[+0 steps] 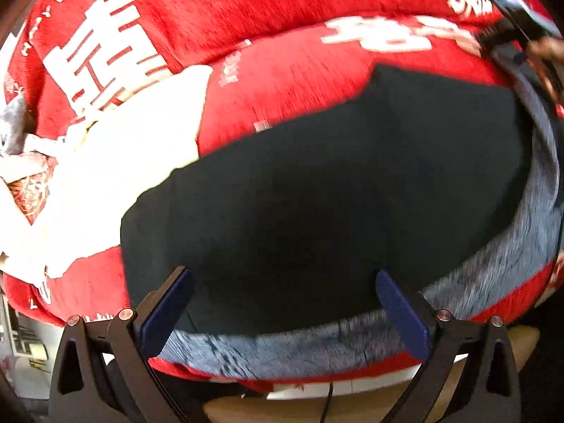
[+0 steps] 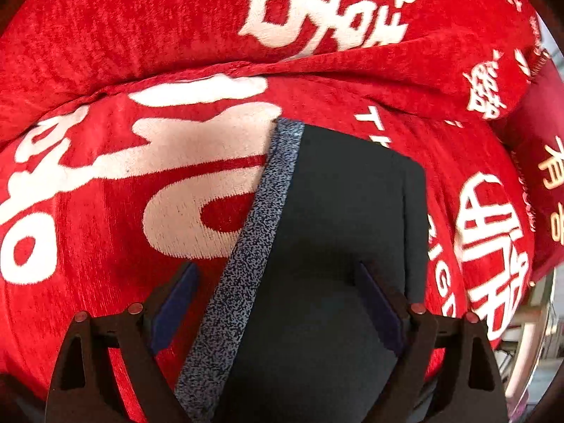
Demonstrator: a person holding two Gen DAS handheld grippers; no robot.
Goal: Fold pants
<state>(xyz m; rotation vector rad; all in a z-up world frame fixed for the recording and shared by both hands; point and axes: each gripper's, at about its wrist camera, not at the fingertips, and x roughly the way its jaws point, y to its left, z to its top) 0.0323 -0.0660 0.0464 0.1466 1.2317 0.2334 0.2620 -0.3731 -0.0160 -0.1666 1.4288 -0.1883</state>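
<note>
Dark pants (image 1: 317,194) with a speckled grey-blue waistband (image 1: 476,282) lie spread on a red sofa cover. My left gripper (image 1: 282,282) is open, its blue pads (image 1: 165,310) just above the near edge of the pants by the waistband. In the right wrist view the pants (image 2: 335,229) lie folded, with the waistband (image 2: 253,232) running up the left side. My right gripper (image 2: 278,278) is open over them, holding nothing. The right gripper also shows in the left wrist view (image 1: 511,24) at the far right corner of the pants.
The red sofa cover (image 2: 105,194) with large white characters covers seat and backrest (image 1: 246,0). A white cloth pile (image 1: 116,176) lies left of the pants. A red cushion (image 2: 543,176) sits at the right. The sofa's front edge is close below the left gripper.
</note>
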